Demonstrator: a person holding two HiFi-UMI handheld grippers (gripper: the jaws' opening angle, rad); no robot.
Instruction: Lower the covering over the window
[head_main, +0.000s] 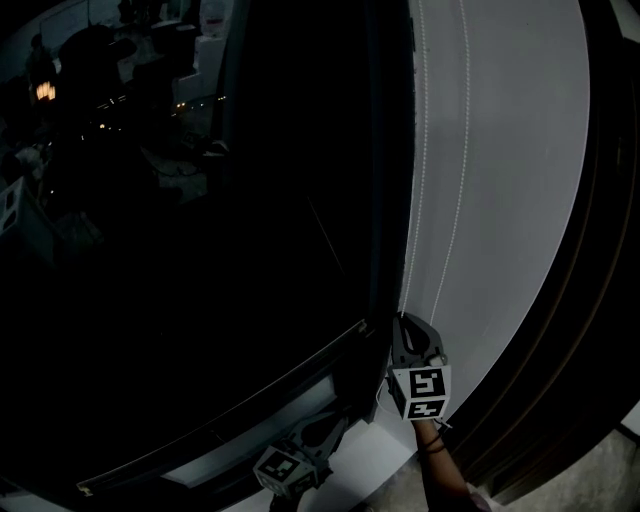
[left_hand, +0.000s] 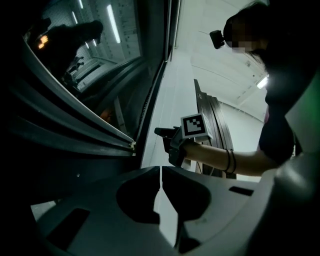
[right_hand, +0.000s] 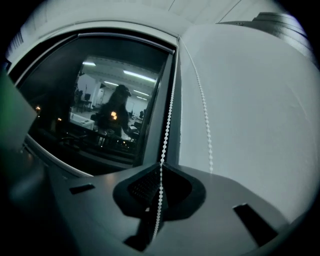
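bead chain (right_hand: 167, 117): white, small round beads, two strands hanging down the pale wall (head_main: 510, 180), just beside the frame of the dark window (head_main: 200, 260). the glass is bare and shows dim room reflections.

right tool (right_hand: 160, 169): jaws pinched on the near strand, which runs straight up from between them along the frame. second strand (right_hand: 205, 125) hangs just right of this tool, not touched.

left tool (left_hand: 160, 175): jaws together, only a hairline slit between them, holding nothing. it sits low by the window's bottom rail (left_hand: 75, 135), below and left of the right tool.
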